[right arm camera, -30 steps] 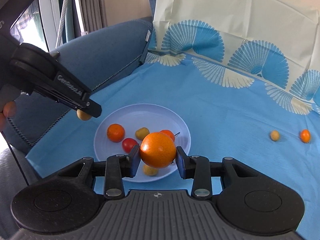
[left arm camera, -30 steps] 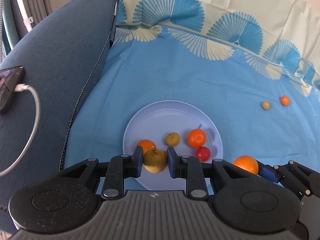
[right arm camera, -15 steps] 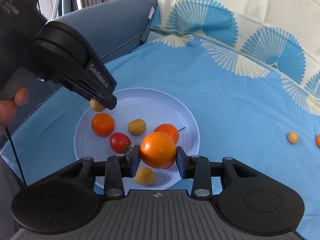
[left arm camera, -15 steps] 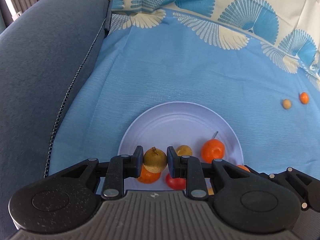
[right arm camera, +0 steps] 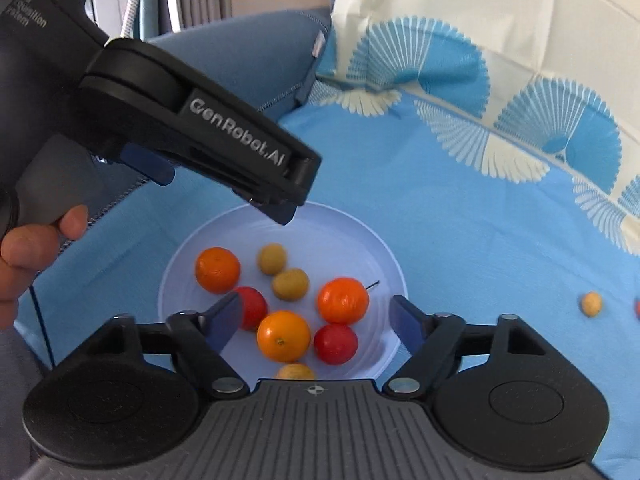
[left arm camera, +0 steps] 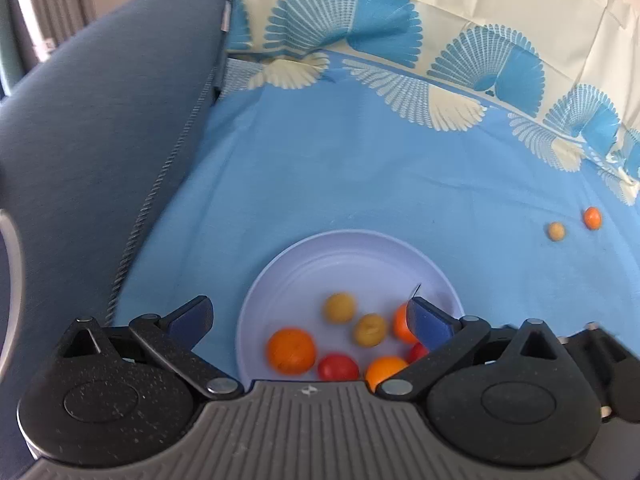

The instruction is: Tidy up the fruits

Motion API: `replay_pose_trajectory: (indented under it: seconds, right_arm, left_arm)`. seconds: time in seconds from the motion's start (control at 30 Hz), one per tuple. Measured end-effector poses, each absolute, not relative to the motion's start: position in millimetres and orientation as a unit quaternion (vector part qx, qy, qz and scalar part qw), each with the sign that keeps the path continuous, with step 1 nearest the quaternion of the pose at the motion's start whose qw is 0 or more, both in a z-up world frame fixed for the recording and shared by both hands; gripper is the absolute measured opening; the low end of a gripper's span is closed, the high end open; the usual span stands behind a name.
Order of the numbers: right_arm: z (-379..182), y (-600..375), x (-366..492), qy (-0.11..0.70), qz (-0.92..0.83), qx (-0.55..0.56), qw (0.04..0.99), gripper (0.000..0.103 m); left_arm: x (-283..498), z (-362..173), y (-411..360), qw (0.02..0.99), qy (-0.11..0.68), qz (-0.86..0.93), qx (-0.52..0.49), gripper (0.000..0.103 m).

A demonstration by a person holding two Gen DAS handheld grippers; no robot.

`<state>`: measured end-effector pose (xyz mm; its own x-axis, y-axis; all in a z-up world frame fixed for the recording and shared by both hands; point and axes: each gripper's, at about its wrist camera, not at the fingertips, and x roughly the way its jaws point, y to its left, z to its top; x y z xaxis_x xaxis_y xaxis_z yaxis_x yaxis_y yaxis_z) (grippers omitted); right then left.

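A blue cloth with white fan prints covers a sofa. On it sits a pale plate holding eight fruits: three oranges, two red ones, three yellowish ones. Two more small fruits lie well apart to the right. The left gripper and right gripper both hang over the plate, tongs spread apart and empty.

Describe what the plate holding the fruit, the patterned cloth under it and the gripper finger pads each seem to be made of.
Plate: probably plastic, pale lilac, smooth with a faint sheen and a thin rim.
Cloth: woven fabric, matte blue with printed cream fans; it shows creases and folds.
Pads on the right hand-held gripper: dark blue, matte, possibly rubber; the look leaves that open.
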<state>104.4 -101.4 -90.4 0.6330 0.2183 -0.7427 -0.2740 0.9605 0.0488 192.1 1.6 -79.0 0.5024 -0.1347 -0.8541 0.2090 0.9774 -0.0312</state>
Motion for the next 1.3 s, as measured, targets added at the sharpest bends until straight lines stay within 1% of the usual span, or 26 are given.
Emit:
replay_pose_trajectory:
  seconds: [0.03,0.1,0.27,0.53,0.8,1.3]
  right_arm:
    - [-85,-103,99,0.407,0.136,-0.037,0.903,0.085]
    - [-76,-106,86,0.407,0.127,-0.037,0.904,0.092]
    - [-54,-119,46,0.415,0.098,-0.012,0.904,0.096]
    - [-25,-120,-11,0.393,0.059,0.018,0.917,0.099]
    - [-3,-115,-57,0.365,0.05,0.02,0.929,0.102]
    - [21,-128,-109,0.321,0.033,0.034,0.946,0.102]
  left_arm:
    - [185,-76,4,0.867,0.487,-0.094,0.043,0.103]
    - [168,-69,12,0.869,0.484,-0.085,0.051,0.103]
    - [125,-56,35,0.87,0.486,-0.059,0.055,0.103]
    - [66,-39,59,0.875,0.479,-0.038,0.057,0.103]
    - [24,-21,60,0.887,0.458,-0.032,0.055,0.103]
    - [-23,-5,50,0.897,0.434,-0.044,0.069,0.103]
